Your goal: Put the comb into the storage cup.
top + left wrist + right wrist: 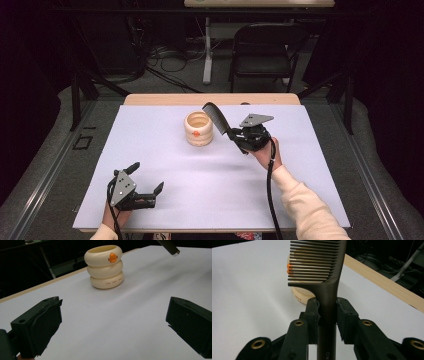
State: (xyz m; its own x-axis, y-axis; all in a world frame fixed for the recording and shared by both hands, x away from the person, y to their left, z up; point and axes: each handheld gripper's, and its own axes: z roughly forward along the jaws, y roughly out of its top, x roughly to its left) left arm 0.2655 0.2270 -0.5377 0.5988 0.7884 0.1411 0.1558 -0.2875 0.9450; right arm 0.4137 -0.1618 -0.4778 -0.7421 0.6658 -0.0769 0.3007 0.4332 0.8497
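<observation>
Up close, the right gripper view shows the right gripper (327,311) pinching the handle of a dark comb (322,270), one pad on each side of the handle just below where the teeth begin; the comb runs straight out from between the jaws, its teeth pointing to the left of that view. Some pale lettering on the handle starts near the bottom edge, too cut off to read. Past the comb, partly hidden by its teeth, sits a cream cup (299,296) made of three stacked rings with an orange mark. From the high view the same right gripper (239,136) is lifted off the white counter (150,150), and the comb (216,117) rises from it at a slant, with its far end above the cup (198,128), which stands just ahead and to the side of that gripper. Only this view takes in both hands at once: the left gripper (147,177) rests low near the front edge of the counter, well apart from the cup and the comb, its jaws spread with nothing between them. The left gripper view confirms that spread, with bare counter (125,315) between the two jaws, and gives the clearest look at the cup (105,266): upright, ahead of the gripper, an orange beak-like mark on its top ring and small red lettering on the bottom one. A dark tip of the comb (170,247) enters at the top of that view.
</observation>
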